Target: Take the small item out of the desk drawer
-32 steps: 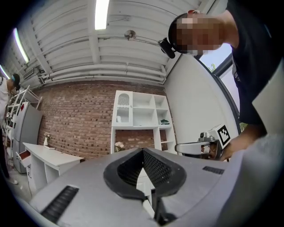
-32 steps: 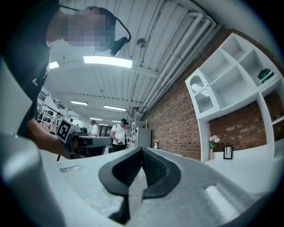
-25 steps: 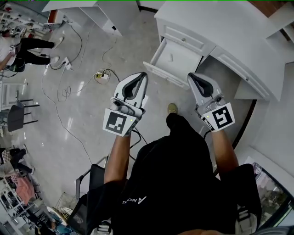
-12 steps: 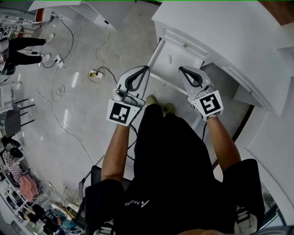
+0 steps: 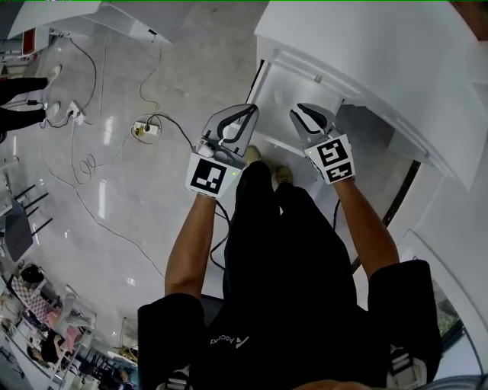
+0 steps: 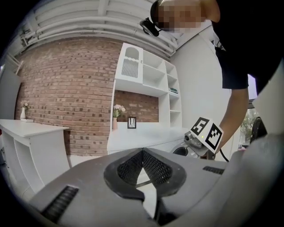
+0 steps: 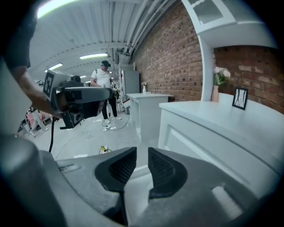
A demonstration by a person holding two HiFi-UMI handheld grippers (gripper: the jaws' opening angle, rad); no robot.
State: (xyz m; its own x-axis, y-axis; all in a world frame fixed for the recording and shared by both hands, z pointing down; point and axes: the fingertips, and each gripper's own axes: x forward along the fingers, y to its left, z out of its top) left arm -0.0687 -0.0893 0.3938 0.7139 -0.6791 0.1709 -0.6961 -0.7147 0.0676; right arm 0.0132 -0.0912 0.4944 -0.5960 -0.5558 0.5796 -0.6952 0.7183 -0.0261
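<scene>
The white desk (image 5: 381, 61) stands ahead with its drawer (image 5: 286, 95) pulled out toward me. I cannot make out the small item inside it. My left gripper (image 5: 248, 113) hovers over the drawer's near left corner, jaws shut and empty; in the left gripper view its tips (image 6: 142, 151) meet with nothing between them. My right gripper (image 5: 301, 110) hangs over the drawer's front edge, about a hand's width to the right. Its jaws (image 7: 142, 155) are opening, with a narrow gap and nothing in it. The desk front (image 7: 208, 133) lies just ahead.
A power strip (image 5: 141, 128) and loose cables lie on the glossy floor to the left. My shoes (image 5: 252, 155) stand just before the drawer. Another white desk (image 5: 114, 19) is at the far left. A vase (image 7: 216, 91) and small frame (image 7: 239, 98) stand on the desk.
I have stepped closer to the desk and both grippers have moved forward over the open drawer. The right jaws, shut before, have parted a little.
</scene>
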